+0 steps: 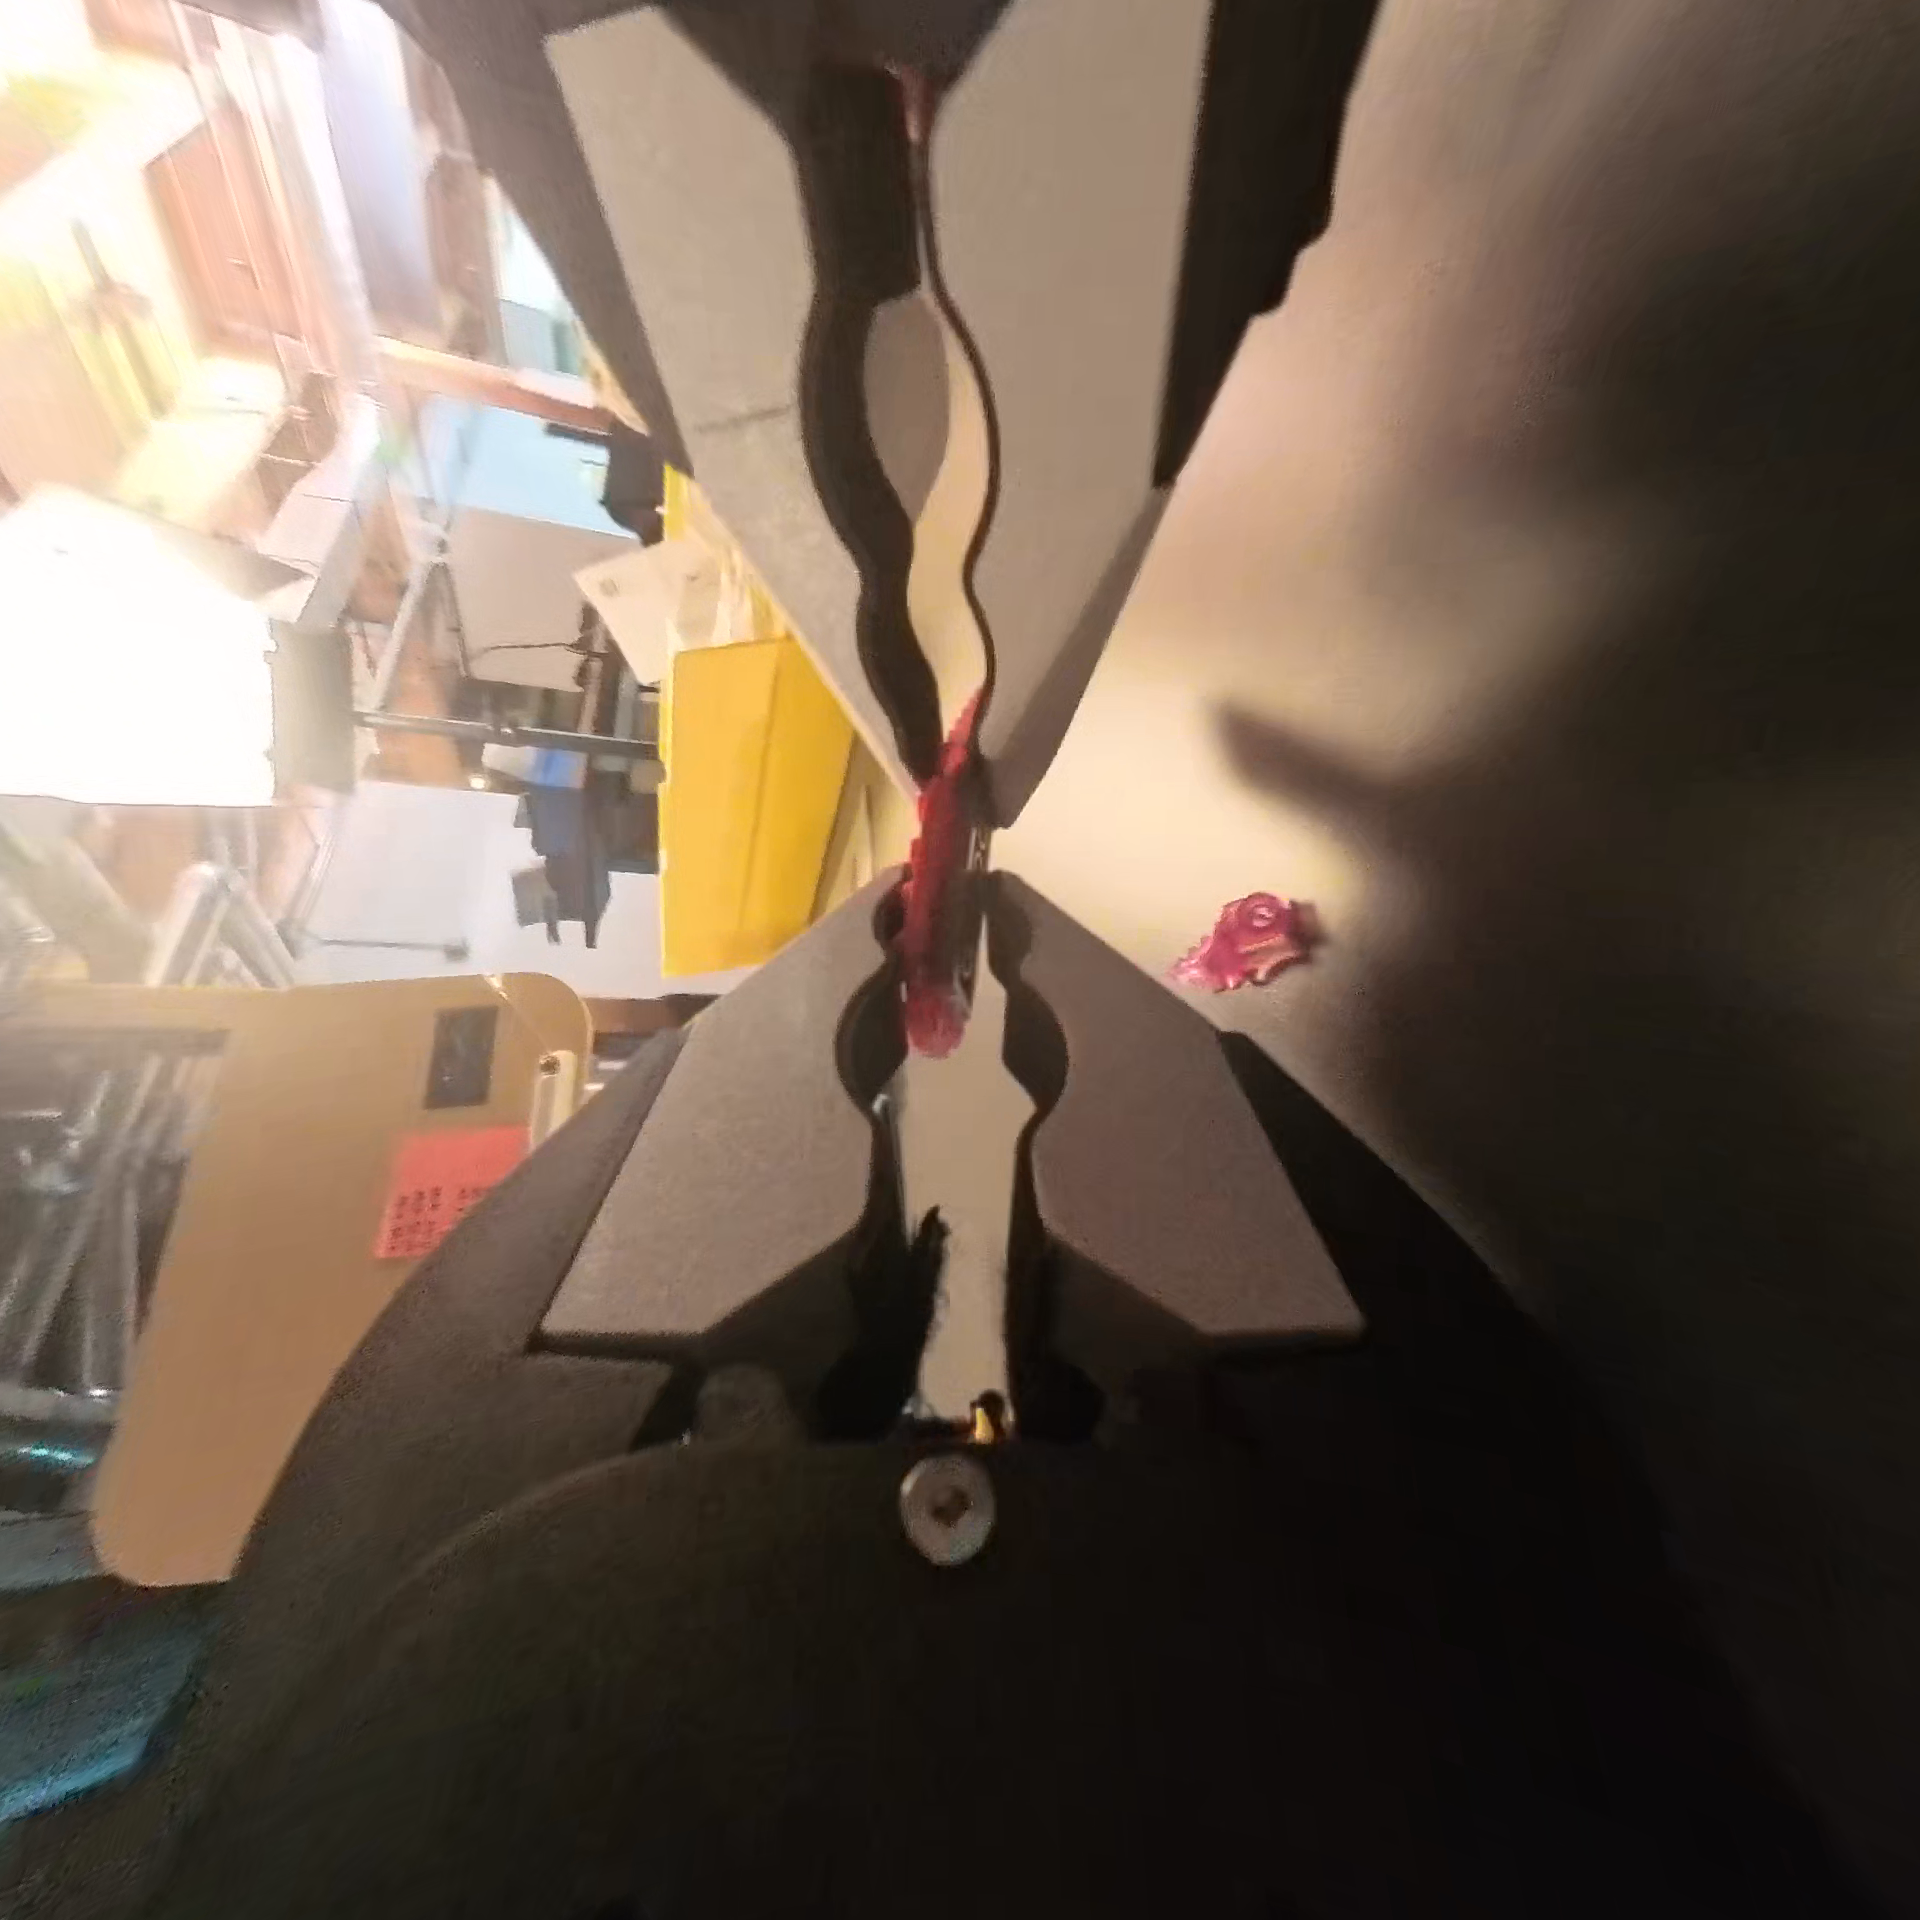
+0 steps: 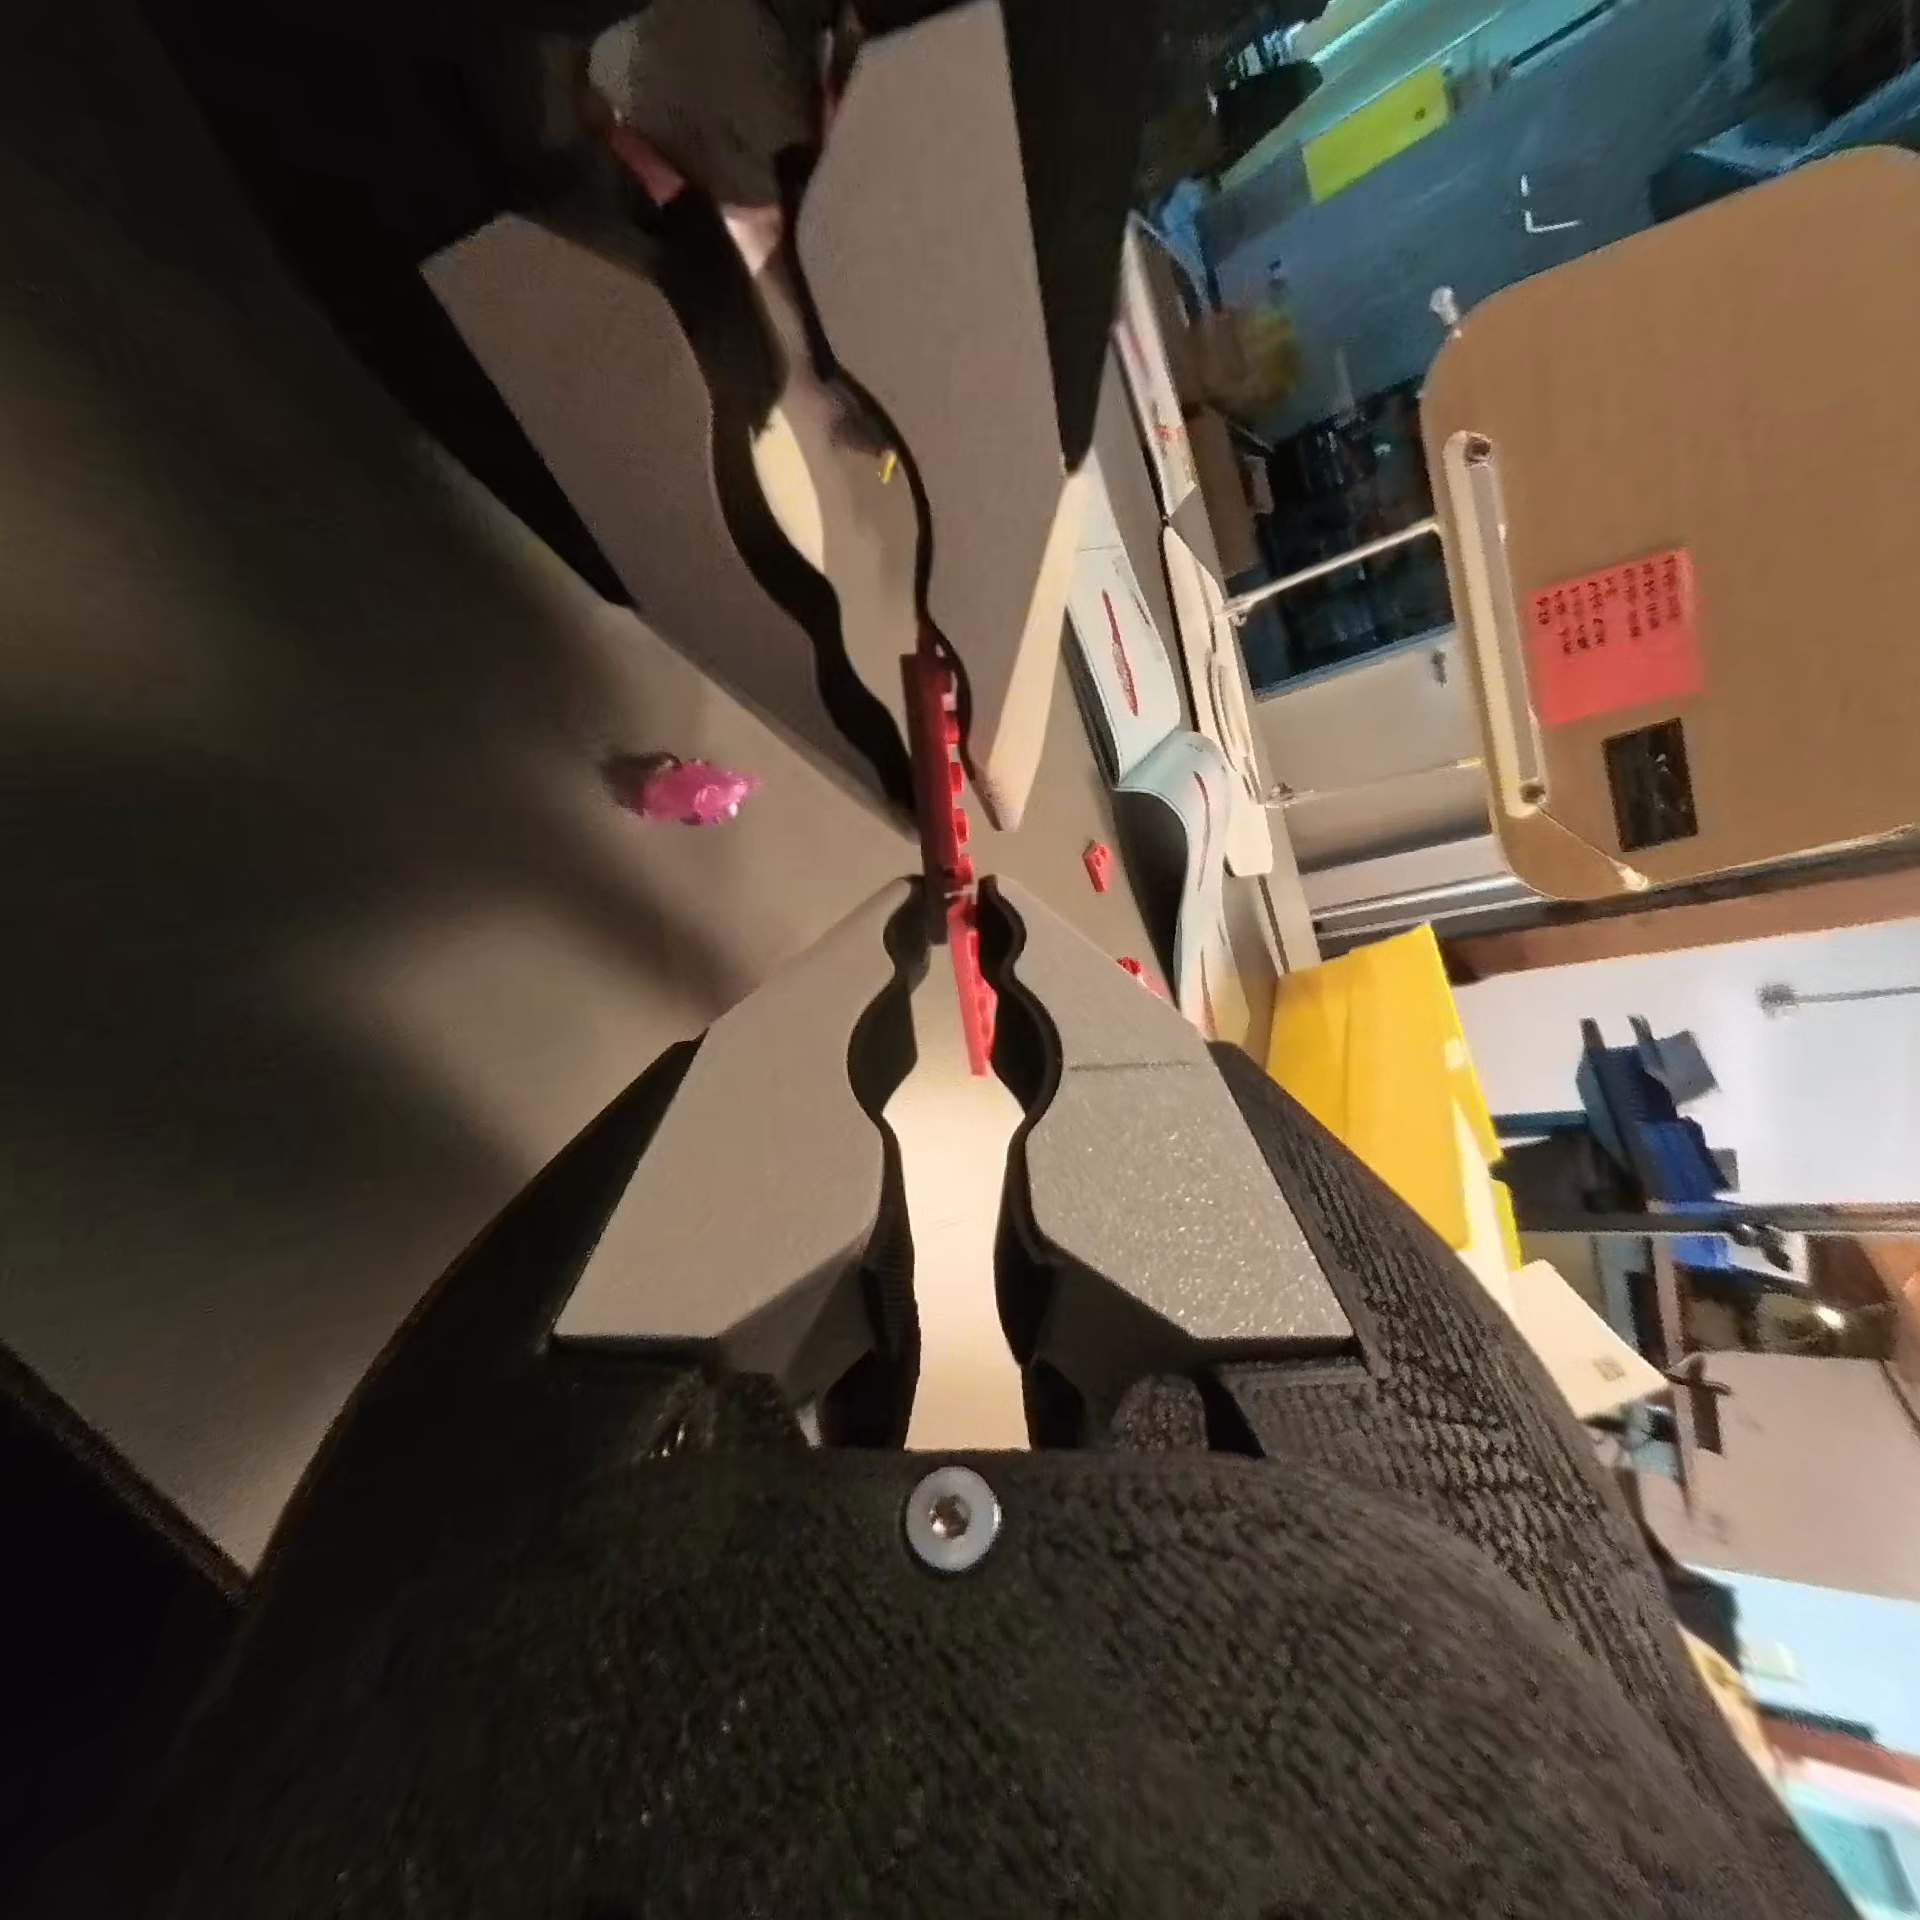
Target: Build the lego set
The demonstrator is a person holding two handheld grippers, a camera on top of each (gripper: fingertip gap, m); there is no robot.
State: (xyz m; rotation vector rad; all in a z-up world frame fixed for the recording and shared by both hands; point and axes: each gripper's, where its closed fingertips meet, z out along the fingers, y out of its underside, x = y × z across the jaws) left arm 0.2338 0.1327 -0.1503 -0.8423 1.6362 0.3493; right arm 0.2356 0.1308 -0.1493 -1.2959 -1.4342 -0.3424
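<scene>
Over the table (image 2: 364, 727), both tongs (left (image 1: 940, 894), right (image 2: 951, 894)) grip one red studded plate (image 2: 948, 790).

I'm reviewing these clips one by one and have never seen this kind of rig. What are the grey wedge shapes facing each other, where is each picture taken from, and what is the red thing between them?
There is no robot arm: a person holds a two-finger gripper in each hand, and each carries a camera looking forward along its own fingers. The grey wedges at the bottom of each picture are that camera's own gripper; the wedges coming from the top are the other gripper facing it.

In the left wrist view, the left gripper is closed on one end of a thin red studded plate. In the right wrist view, the right gripper pinches the same plate from the opposite end.

On the pale table lie a pink crumpled piece and some small red bricks. A yellow box stands at the table's edge.
</scene>
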